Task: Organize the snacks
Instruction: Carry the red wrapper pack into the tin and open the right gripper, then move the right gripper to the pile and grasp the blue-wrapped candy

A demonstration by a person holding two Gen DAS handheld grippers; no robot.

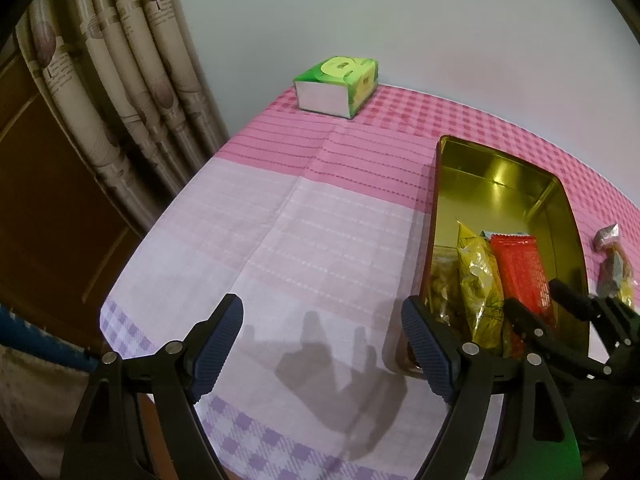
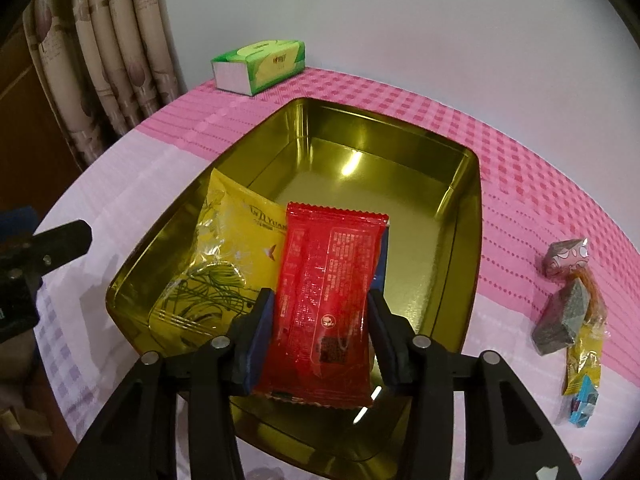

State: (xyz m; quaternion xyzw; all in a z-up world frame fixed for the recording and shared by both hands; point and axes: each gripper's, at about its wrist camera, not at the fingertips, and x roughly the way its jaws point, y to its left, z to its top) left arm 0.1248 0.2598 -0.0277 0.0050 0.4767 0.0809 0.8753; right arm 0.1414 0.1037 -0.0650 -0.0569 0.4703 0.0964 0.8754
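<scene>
Jaws, L wrist view: left gripper [image 1: 322, 344] spread wide, nothing btwn pads, over pale part of the pink checked tablecloth [image 1: 280, 220].
Tin, L view: gold tin [image 1: 560, 208] just right of it; holds clear pack, yellow snack pack [image 1: 478, 276], red snack pack [image 1: 520, 272] side by side.
Far edge: green tissue pack [image 1: 340, 84] by wall.
Jaws, R wrist view: right gripper [image 2: 320, 320] partly spread, red snack pack [image 2: 328, 284] btwn pads; left pad at its edge, right pad looks just clear.
Red pack: lies in tin's [image 2: 460, 280] near end, overlapping yellow pack [image 2: 228, 256].
Loose: wrapped sweets [image 2: 568, 304] on cloth, right of tin, apart.
</scene>
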